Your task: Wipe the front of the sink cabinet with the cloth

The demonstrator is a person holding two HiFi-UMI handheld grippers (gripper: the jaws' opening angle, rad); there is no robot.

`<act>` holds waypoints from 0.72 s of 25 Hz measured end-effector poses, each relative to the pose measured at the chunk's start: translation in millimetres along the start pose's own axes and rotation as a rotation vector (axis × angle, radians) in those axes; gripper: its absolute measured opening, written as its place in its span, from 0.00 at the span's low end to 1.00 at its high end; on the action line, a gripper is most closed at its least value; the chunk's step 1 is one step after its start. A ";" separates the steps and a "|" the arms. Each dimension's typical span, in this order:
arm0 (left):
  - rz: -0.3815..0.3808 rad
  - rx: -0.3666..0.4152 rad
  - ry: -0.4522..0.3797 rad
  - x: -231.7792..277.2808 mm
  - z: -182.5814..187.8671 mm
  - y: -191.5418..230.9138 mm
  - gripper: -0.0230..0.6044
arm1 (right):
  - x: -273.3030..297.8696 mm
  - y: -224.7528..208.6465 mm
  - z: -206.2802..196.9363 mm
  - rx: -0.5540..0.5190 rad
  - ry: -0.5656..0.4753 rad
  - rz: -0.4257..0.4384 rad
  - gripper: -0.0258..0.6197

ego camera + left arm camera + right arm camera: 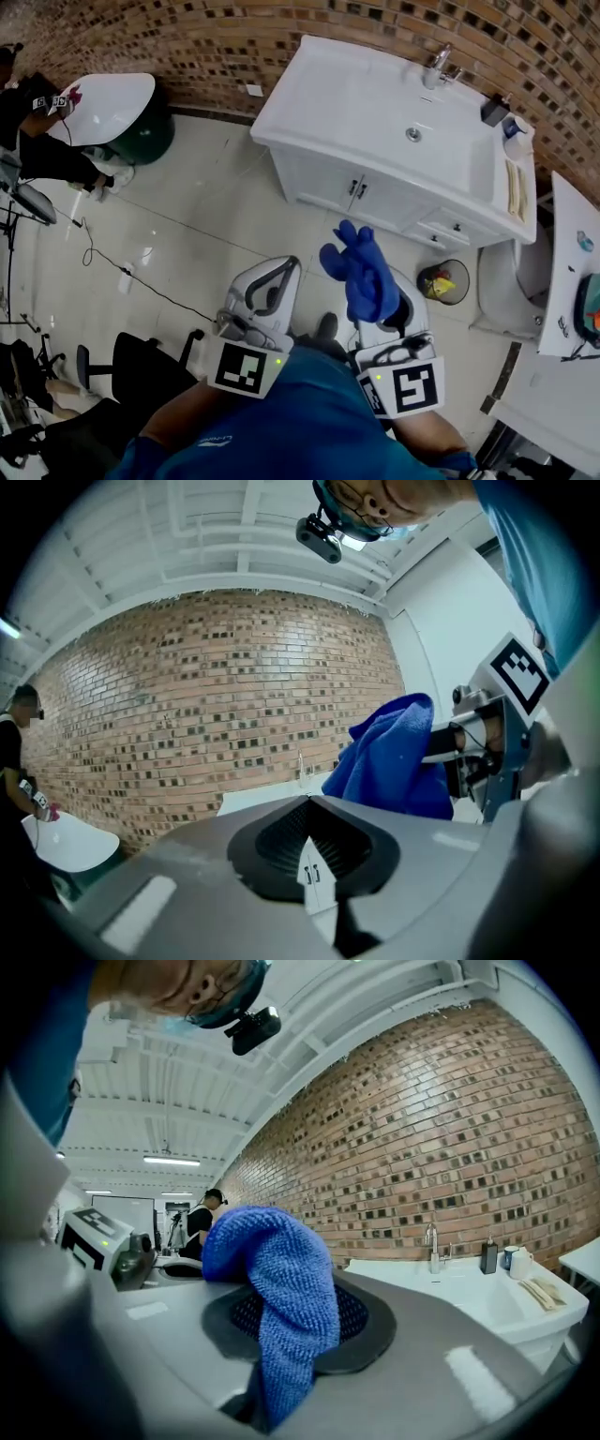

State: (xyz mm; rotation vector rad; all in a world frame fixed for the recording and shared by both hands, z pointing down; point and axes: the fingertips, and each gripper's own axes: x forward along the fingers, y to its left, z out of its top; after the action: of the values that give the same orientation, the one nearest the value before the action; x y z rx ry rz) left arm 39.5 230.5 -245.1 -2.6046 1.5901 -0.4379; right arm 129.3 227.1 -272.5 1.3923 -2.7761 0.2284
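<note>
The right tongs [281,1372] are closed on the blue cloth [277,1279], which is pinched between the two jaws; the cloth stands up out of the grip in a bunched fold and leans toward the side of the left tongs [314,855]. The left tongs are closed too, their jaws together with only a thin slit between them; they hold nothing, and the cloth does not touch them. Both tongs are side by side, close in front of the person's body, over the tiled floor [206,234]. Ahead of both tips, and well apart from them, stands the white sink cabinet [323,183]; its doors and drawers face the tongs, and the cloth is clear of it. Through the slit of the left tongs shows a strip of cabinet door with its two dark handles [357,187]. The tap [437,66] rises at the far edge of the basin, beyond the right tongs, against the brick wall [234,37]; a small bin [442,281] sits on the floor to the right of the right tongs, by the cabinet's foot.
</note>
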 end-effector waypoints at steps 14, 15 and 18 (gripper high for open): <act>-0.086 0.096 -0.081 -45.3 2.7 17.7 0.04 | 0.0 82.2 5.4 -0.004 0.000 -0.033 0.16; -0.097 0.099 -0.087 -43.5 3.8 15.1 0.04 | -3.4 79.1 3.9 -0.001 0.014 -0.058 0.16; -0.138 0.140 -0.110 -45.7 9.6 13.1 0.04 | -12.9 77.4 -2.7 0.017 0.043 -0.134 0.16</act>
State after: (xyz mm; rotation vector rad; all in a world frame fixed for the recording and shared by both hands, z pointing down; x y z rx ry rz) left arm 11.2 263.6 -266.5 -2.5921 1.3033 -0.3912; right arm 75.1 283.4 -280.2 1.5504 -2.6398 0.2753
